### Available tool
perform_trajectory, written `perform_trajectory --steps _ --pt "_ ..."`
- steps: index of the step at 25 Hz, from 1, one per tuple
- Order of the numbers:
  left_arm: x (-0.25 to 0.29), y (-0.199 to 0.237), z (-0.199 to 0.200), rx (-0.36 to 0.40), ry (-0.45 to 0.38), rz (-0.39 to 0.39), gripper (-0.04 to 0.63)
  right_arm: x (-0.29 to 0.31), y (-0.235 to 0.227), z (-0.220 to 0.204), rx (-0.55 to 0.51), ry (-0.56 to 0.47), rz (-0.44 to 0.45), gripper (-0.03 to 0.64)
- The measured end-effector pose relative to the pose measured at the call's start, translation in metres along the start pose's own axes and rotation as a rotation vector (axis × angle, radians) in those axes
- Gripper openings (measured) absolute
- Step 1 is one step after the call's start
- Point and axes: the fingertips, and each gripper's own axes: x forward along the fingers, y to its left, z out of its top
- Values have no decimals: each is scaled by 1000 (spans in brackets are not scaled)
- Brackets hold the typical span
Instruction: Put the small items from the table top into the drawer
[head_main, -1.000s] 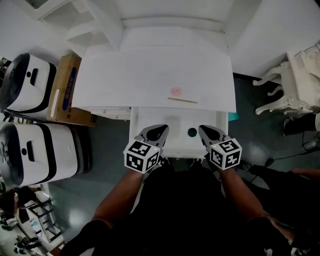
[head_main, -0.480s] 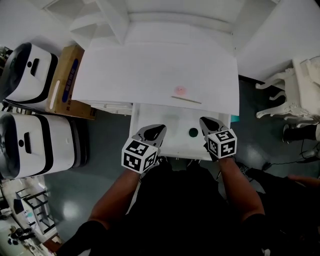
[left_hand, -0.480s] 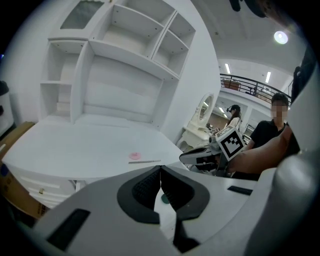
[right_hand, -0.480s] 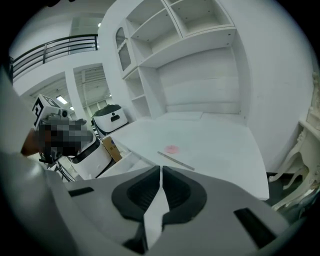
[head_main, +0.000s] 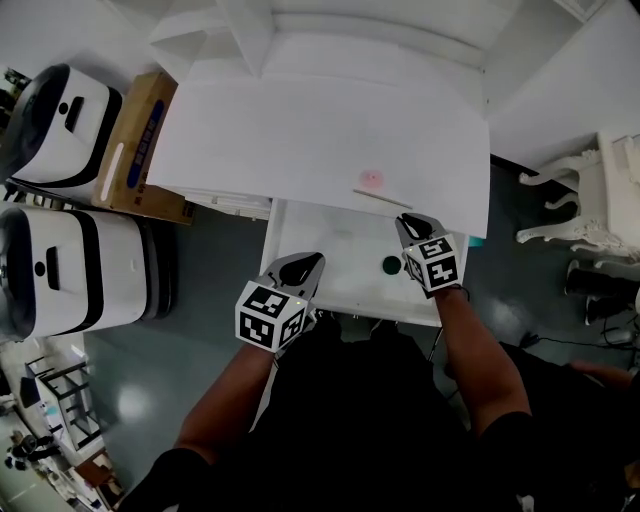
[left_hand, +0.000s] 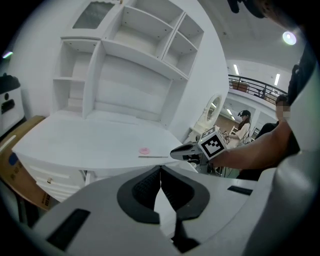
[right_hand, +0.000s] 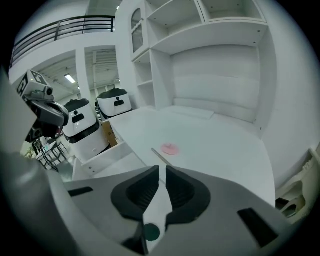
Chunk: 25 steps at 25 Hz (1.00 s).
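Right gripper (head_main: 404, 224) empty, jaws nearly together; stick (head_main: 382, 199) just ahead. Unopened, it may shove the stick along the tabletop (head_main: 300, 130).

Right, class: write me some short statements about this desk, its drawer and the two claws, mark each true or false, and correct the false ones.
1. The drawer under the table top is pulled open. True.
2. The pink round item lies inside the drawer. False: it lies on the table top, next to the thin stick.
3. A dark round item lies in the drawer. True.
4. The left claw grips the thin stick. False: the left claw is shut with nothing in it, and the stick lies on the table top near the front edge.
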Motion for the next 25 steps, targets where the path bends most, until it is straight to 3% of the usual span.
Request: perform_trajectory --steps 7,12,20,25 --pt "-6 7 -6 -30 0 29 11 36 -6 7 -97 45 24 84" --pt "-9 10 -11 -52 -3 44 11 58 -10 6 -202 117 31 84" --pt "-13 12 -18 -79 -5 64 11 81 -6 0 -454 219 93 84" --pt "-12 12 -20 -89 -3 66 11 87 -8 -5 -499 270 130 84"
